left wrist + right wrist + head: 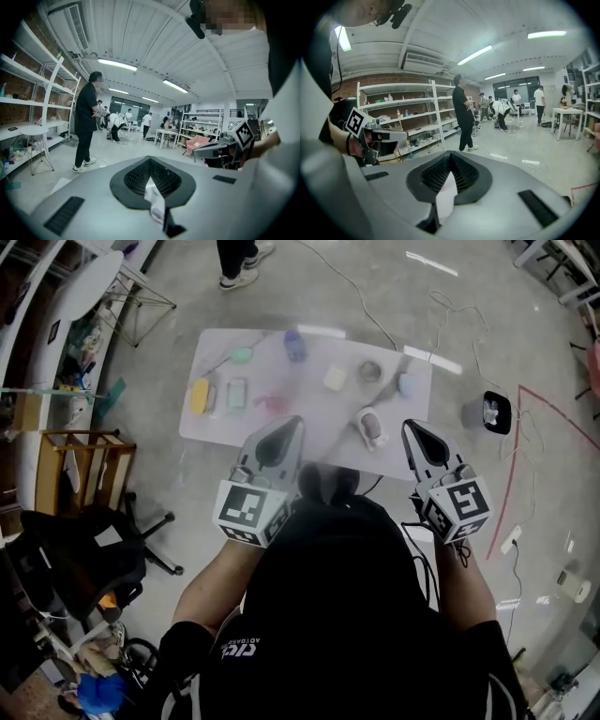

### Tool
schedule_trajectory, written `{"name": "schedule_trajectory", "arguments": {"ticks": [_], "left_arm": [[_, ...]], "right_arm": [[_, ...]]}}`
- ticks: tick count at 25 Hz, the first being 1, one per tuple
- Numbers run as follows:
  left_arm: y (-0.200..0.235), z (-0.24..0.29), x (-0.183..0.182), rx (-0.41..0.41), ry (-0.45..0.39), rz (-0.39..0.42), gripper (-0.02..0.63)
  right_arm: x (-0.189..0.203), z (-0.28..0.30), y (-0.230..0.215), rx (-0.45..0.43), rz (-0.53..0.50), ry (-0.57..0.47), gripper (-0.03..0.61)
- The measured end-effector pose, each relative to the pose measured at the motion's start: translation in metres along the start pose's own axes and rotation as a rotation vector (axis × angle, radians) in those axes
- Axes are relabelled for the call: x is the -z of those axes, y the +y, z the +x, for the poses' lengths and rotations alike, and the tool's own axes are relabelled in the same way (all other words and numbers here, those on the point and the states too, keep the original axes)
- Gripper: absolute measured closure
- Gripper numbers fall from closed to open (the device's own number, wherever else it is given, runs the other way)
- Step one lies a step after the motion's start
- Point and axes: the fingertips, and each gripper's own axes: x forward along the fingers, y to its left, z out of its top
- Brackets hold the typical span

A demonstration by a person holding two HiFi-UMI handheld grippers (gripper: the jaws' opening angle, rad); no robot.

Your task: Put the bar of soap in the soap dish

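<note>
Two grippers held over the table, both sets of jaws clenched on nothing.
Left gripper [296, 420] sits above the middle of the near edge of the table [216, 427], right gripper [407, 426] above its near right end. Jaws meet tip to tip in both gripper views. A cream block, apparently the bar of soap [335, 379], lies on the table toward its far edge, right of middle, well apart from both grippers.

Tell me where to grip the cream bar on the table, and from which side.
Take the cream bar across two opposite edges, coming straight down from above. It looks squarish and lies flat on the table, with bare surface around it and the grey bowl apart on its right, so the jaws should fit. It is small and blurred here; recheck closer.
</note>
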Motion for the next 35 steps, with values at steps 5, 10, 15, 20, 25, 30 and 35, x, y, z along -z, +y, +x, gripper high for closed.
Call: {"name": "schedule_trajectory", "arguments": {"ticks": [5,10,15,20,25,30,35], "left_arm": [[0.010,-0.015,-0.018,-0.041,-0.032,0.028,0.605],[0.018,-0.018,-0.040,-0.065,-0.068,0.047,0.606],[0.017,-0.012,-0.044,-0.045,-0.077,0.045,0.606],[0.010,-0.004,-0.041,0.008,-0.049,0.069,0.606],[-0.003,-0.002,-0.051,0.072,-0.074,0.142,0.604],[0.007,-0.005,-0.050,0.106,-0.073,0.130,0.604],[0.029,-0.012,-0.036,0.130,-0.054,0.098,0.604]], "right_arm": [[-0.012,-0.018,-0.004,0.026,0.020,-0.039,0.563],[-0.023,-0.027,-0.002,0.018,0.034,-0.068,0.563],[-0.028,-0.025,-0.006,0.019,0.035,-0.082,0.563],[-0.029,-0.024,-0.009,0.034,0.046,-0.079,0.563],[-0.027,-0.022,-0.005,0.048,0.063,-0.074,0.563],[-0.024,-0.013,0.006,0.062,0.085,-0.060,0.563],[-0.022,-0.003,0.016,0.094,0.120,-0.087,0.563]]}}
